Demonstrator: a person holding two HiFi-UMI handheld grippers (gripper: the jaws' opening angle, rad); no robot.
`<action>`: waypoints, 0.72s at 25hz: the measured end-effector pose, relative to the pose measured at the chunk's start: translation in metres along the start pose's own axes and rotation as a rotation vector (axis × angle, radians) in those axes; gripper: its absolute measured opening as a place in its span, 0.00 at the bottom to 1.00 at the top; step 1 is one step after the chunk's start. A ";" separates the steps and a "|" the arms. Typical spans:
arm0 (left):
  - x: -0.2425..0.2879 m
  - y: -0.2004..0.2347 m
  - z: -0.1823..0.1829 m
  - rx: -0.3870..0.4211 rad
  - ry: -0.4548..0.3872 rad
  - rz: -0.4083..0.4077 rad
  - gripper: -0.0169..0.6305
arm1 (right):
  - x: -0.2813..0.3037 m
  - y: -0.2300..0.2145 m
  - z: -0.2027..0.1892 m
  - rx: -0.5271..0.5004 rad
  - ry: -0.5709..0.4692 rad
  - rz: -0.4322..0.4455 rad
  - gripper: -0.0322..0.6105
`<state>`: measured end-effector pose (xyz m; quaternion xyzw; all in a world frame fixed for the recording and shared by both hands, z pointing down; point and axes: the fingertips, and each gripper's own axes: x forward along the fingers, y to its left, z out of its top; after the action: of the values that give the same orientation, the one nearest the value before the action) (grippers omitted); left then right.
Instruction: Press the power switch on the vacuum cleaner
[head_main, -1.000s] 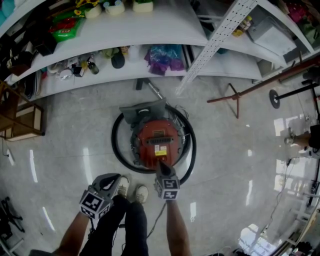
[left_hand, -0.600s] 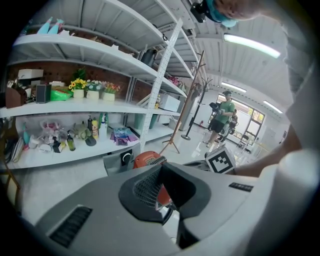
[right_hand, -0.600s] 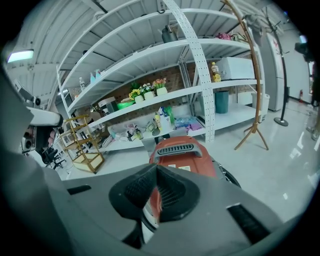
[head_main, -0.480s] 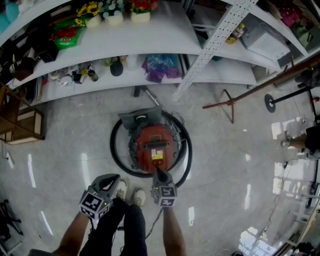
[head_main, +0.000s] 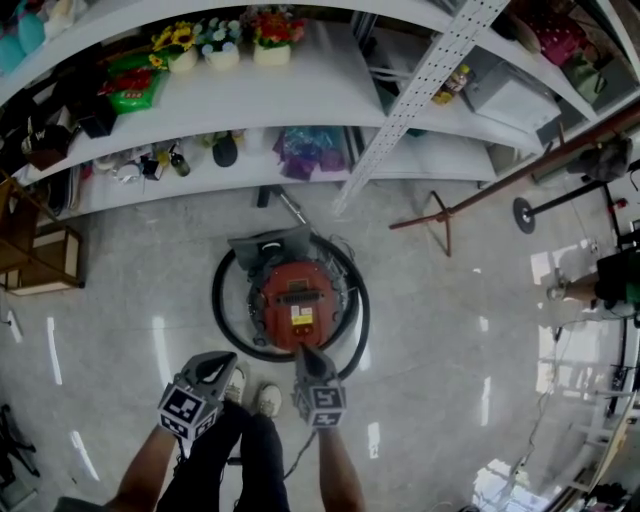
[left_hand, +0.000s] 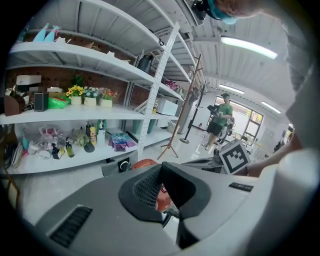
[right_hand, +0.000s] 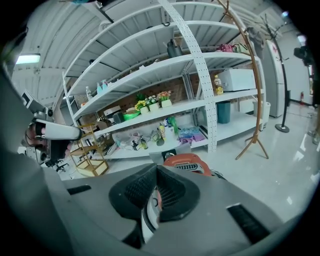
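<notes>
The round red vacuum cleaner sits on the shiny floor inside a black hose ring. It is at 12 o'clock from the right gripper. The left gripper is at 9 o'clock. Both are almost closed and hold nothing. The tip could slip on the smooth, hard lid.

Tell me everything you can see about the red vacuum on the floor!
The vacuum is a round, red, plastic-looking canister sitting upright on the shiny grey floor before white shelves. A yellow-and-white label and dark vent sit on top, a grey part behind. A black hose rings it. The right hand-held gripper points at its near edge; contact is unclear.
</notes>
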<state>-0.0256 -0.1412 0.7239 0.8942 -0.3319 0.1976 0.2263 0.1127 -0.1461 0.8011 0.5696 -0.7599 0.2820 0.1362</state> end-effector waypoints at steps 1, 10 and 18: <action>-0.001 -0.001 0.003 0.000 -0.001 0.001 0.04 | -0.005 0.002 0.003 -0.001 -0.003 0.003 0.07; -0.014 -0.010 0.035 0.016 -0.036 0.001 0.04 | -0.037 0.027 0.040 -0.018 -0.039 0.031 0.07; -0.028 -0.017 0.063 0.043 -0.060 0.004 0.04 | -0.061 0.044 0.077 -0.027 -0.088 0.033 0.07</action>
<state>-0.0213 -0.1495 0.6538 0.9037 -0.3359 0.1783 0.1968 0.0988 -0.1346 0.6951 0.5669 -0.7782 0.2485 0.1060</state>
